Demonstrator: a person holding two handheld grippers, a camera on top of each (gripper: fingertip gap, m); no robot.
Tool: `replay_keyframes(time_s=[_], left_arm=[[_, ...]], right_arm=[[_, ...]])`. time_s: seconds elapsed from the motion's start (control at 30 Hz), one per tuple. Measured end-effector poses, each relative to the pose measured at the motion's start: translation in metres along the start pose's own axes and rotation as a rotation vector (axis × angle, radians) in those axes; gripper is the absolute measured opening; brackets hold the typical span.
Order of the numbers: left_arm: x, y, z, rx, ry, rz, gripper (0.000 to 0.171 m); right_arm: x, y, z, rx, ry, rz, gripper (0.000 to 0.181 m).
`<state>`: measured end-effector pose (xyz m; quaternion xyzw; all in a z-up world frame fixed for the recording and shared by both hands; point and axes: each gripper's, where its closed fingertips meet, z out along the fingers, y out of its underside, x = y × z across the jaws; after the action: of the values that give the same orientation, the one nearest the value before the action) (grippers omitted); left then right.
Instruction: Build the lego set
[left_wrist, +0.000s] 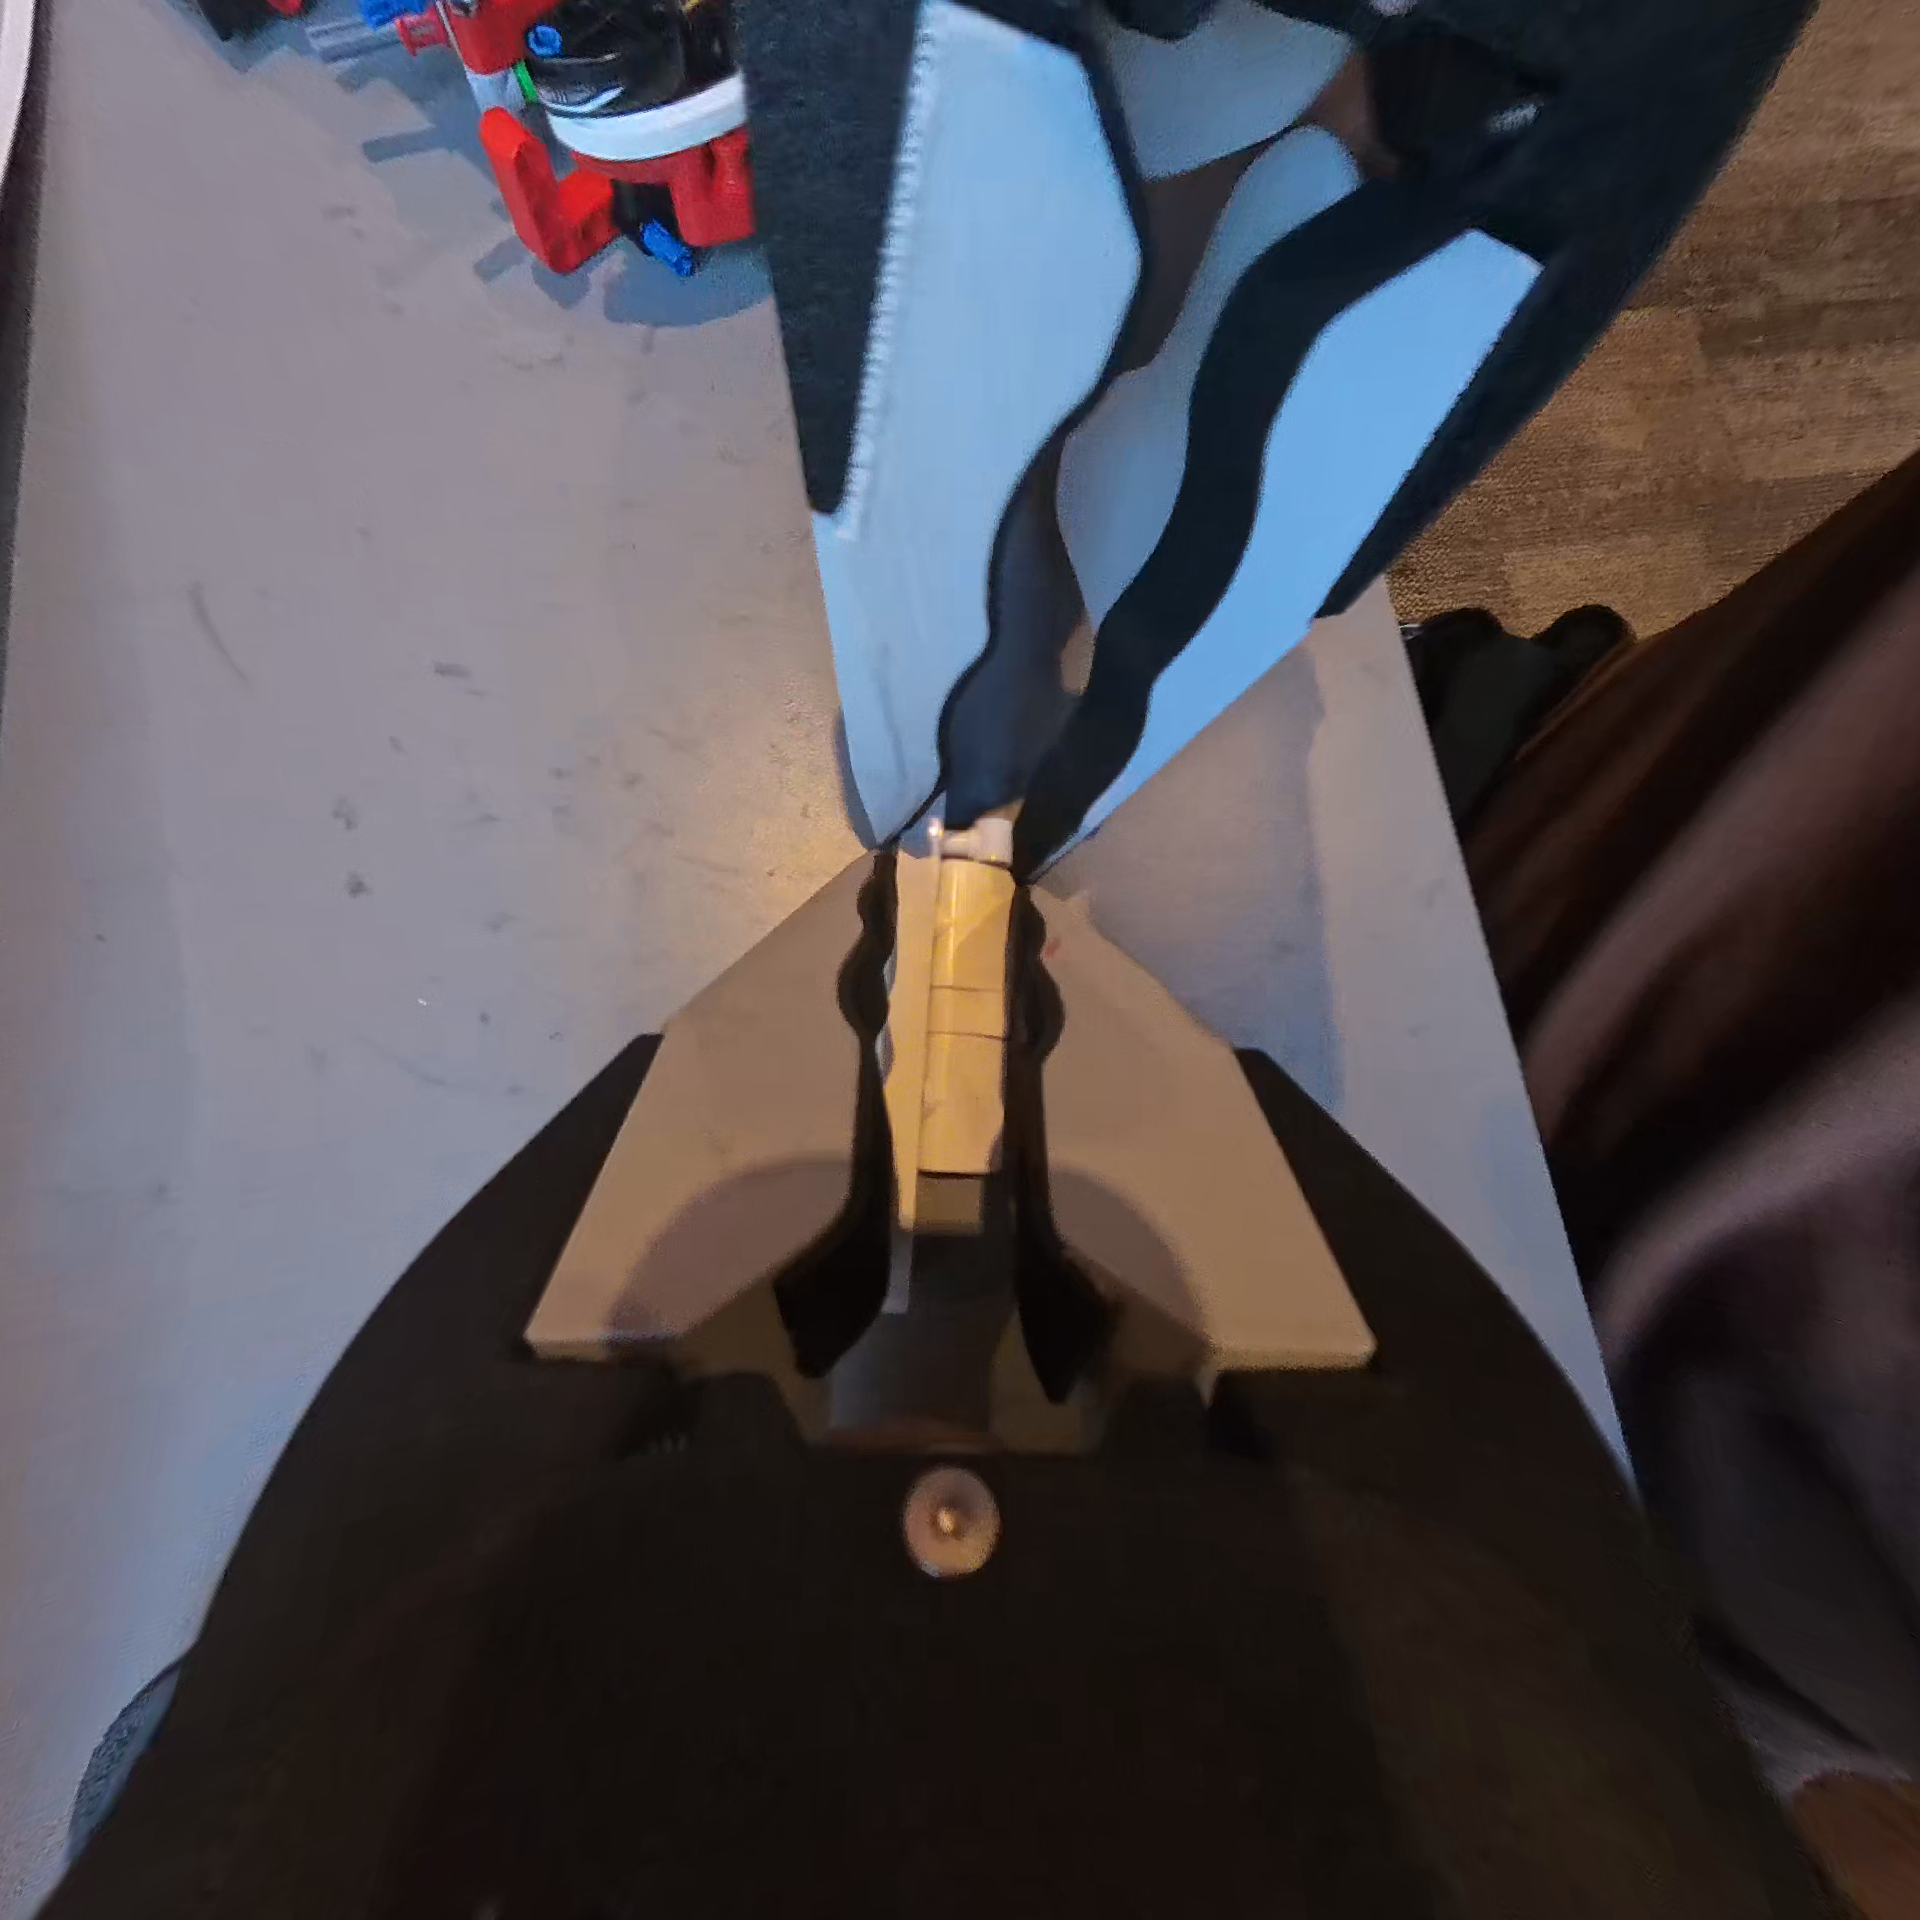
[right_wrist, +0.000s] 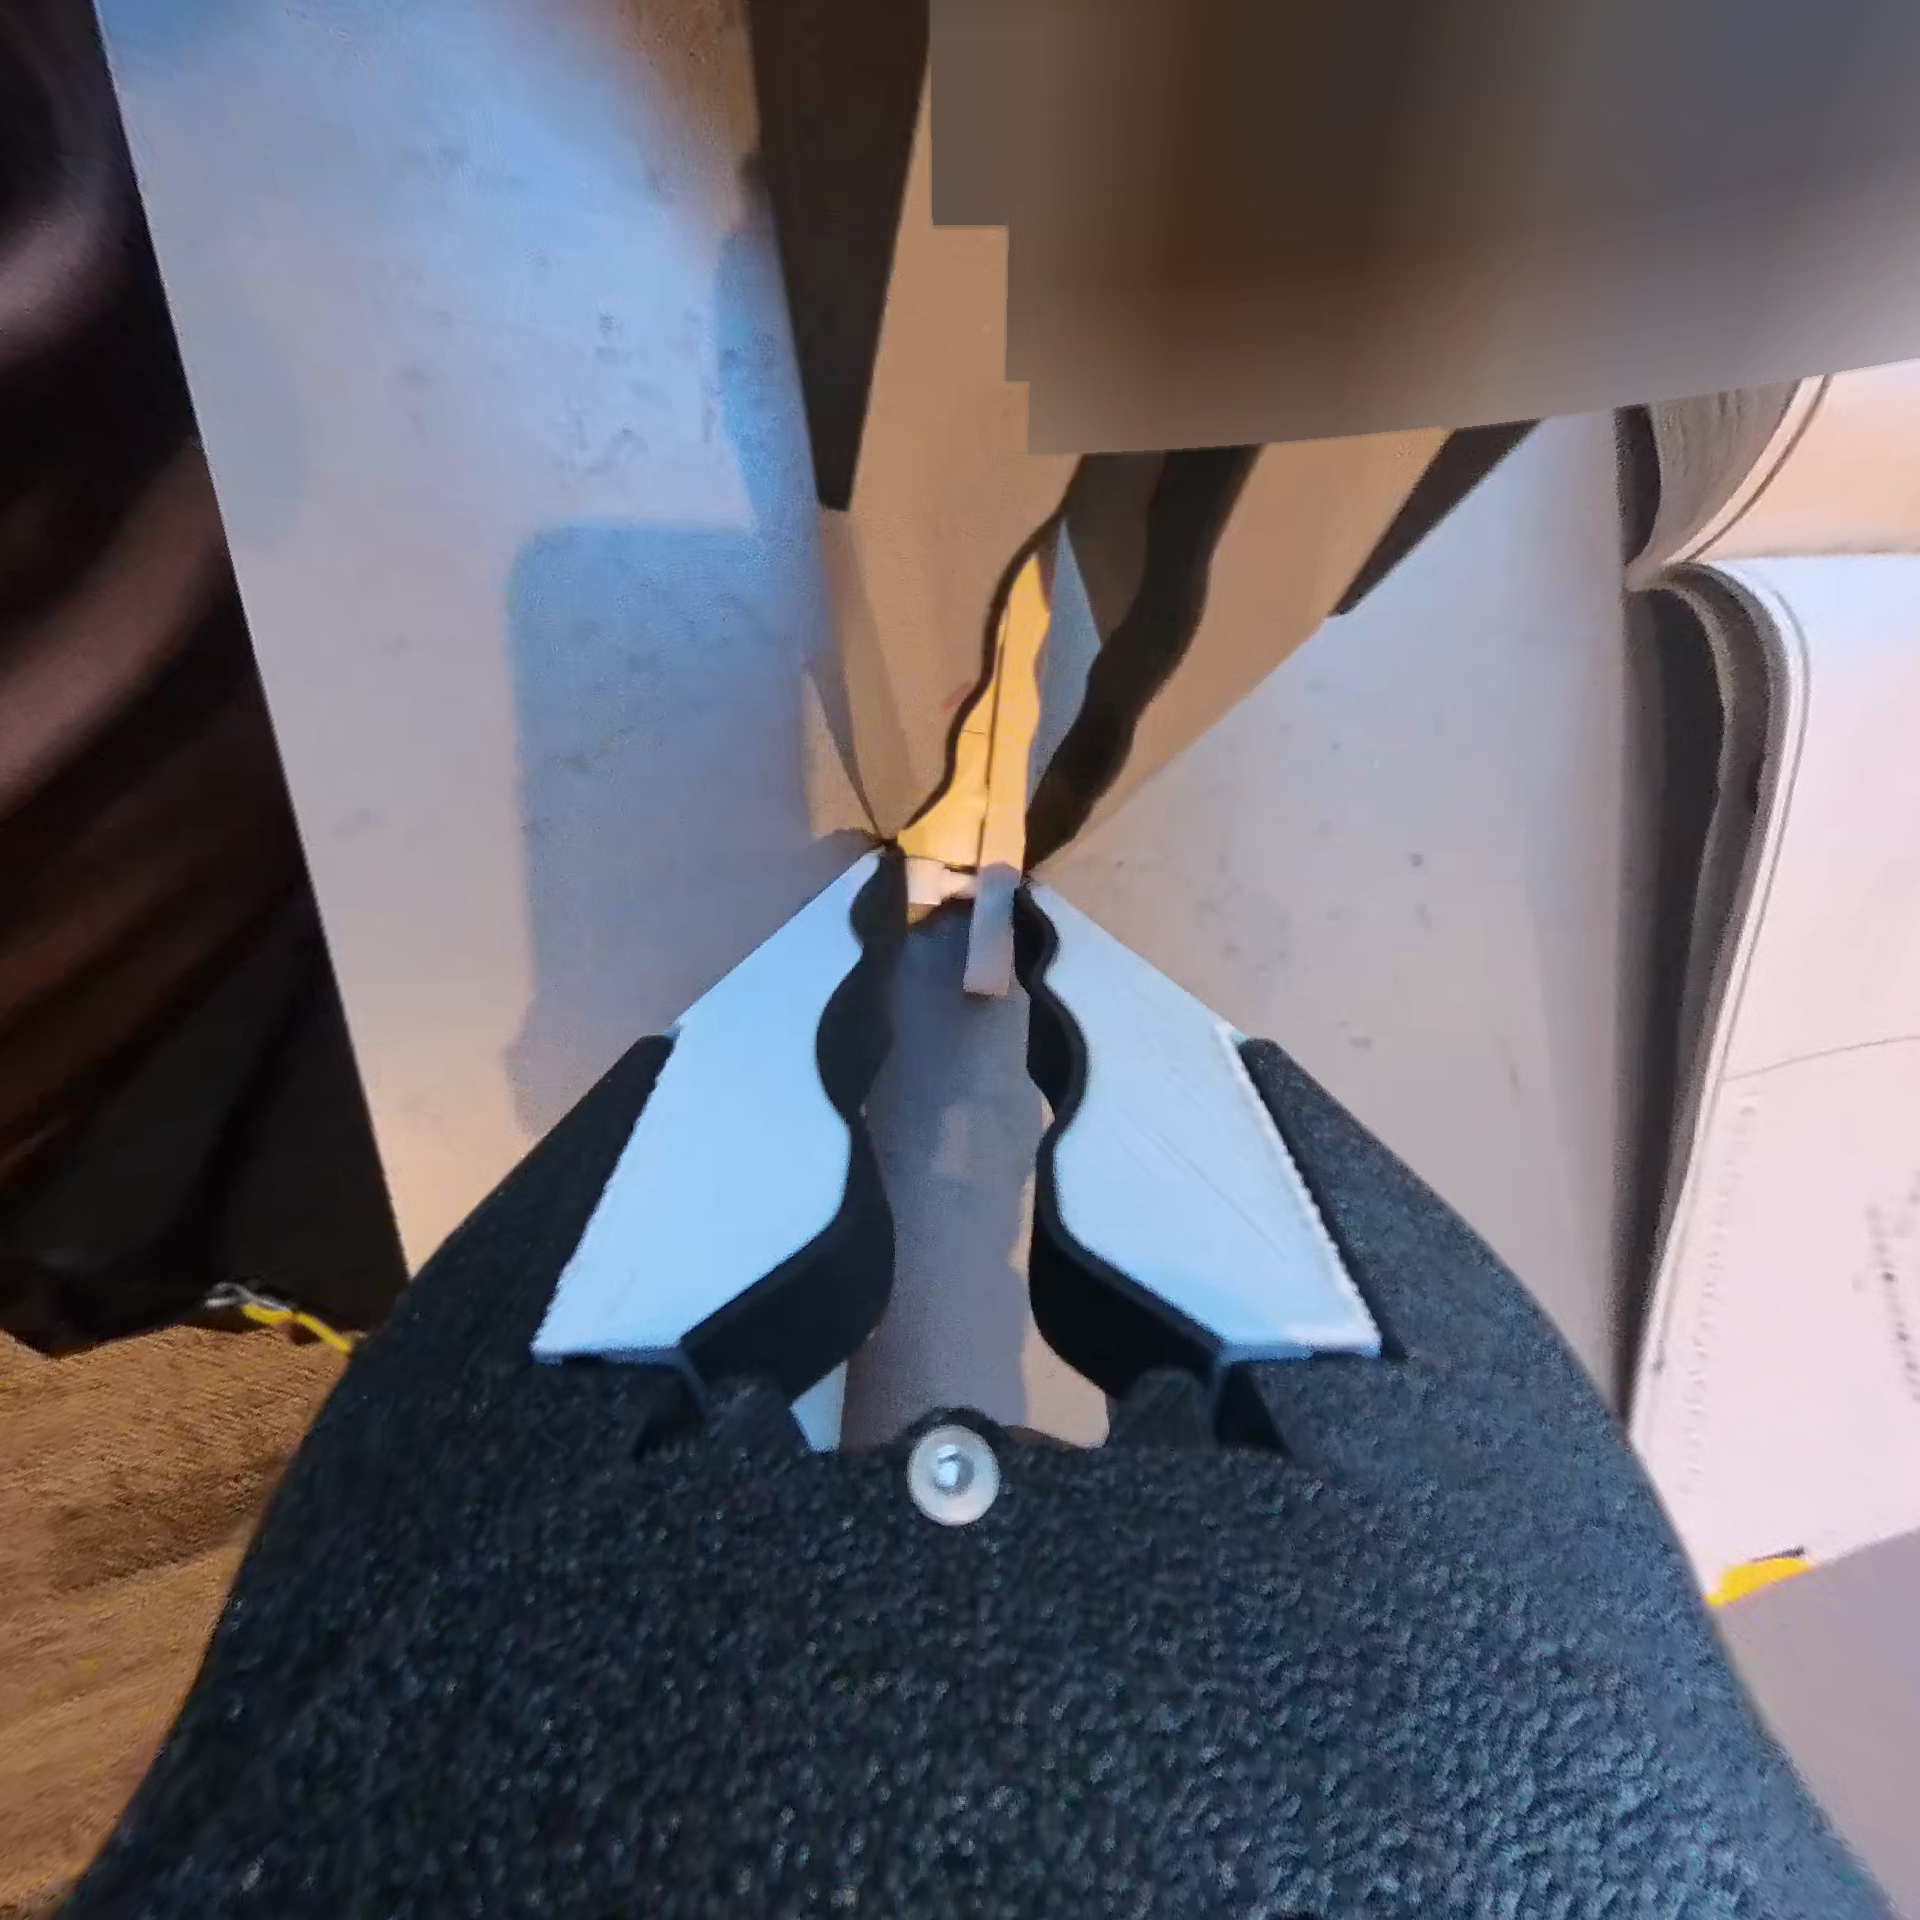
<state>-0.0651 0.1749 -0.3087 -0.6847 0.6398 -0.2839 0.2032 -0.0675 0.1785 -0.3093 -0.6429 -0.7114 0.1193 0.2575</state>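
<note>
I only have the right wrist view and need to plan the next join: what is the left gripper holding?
Observer: A pale beam, lying lengthwise between the left gripper's fingers.
Operator: Is my piece meeting it?
Observer: The right gripper holds a small white pin at the beam's far end; I cannot tell whether it is seated.
Operator: Where's the main build?
Observer: A red build with a black tyre stands on the table, at the upper left of the left wrist view.

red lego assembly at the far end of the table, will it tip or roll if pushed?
The red assembly probably slides rather than rolls: its red base looks blocky and wide. The white ring and dark part stacked on top may make it top-heavy. Blue pins protruding near the bottom might snag or pop off.
</note>
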Motion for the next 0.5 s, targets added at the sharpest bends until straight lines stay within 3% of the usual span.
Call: replay_keyframes(time_s=[0.2, 0.37, 0.43, 0.5], left_arm=[[0.007, 0.004, -0.002, 0.038, 0.032, 0.026, 0.019], [0.001, 0.008, -0.007, 0.029, -0.008, 0.039, 0.019], [0.001, 0.008, -0.007, 0.027, -0.019, 0.057, 0.019], [0.0, 0.009, -0.007, 0.034, -0.024, 0.062, 0.02]], right_arm=[[-0.006, -0.008, -0.001, 0.154, -0.128, 0.225, 0.018], [0.0, -0.012, 0.003, 0.142, -0.073, 0.14, 0.017], [0.0, -0.012, 0.004, 0.112, 0.006, 0.018, 0.017], [0.001, -0.011, 0.005, 0.156, -0.017, 0.106, 0.02]])
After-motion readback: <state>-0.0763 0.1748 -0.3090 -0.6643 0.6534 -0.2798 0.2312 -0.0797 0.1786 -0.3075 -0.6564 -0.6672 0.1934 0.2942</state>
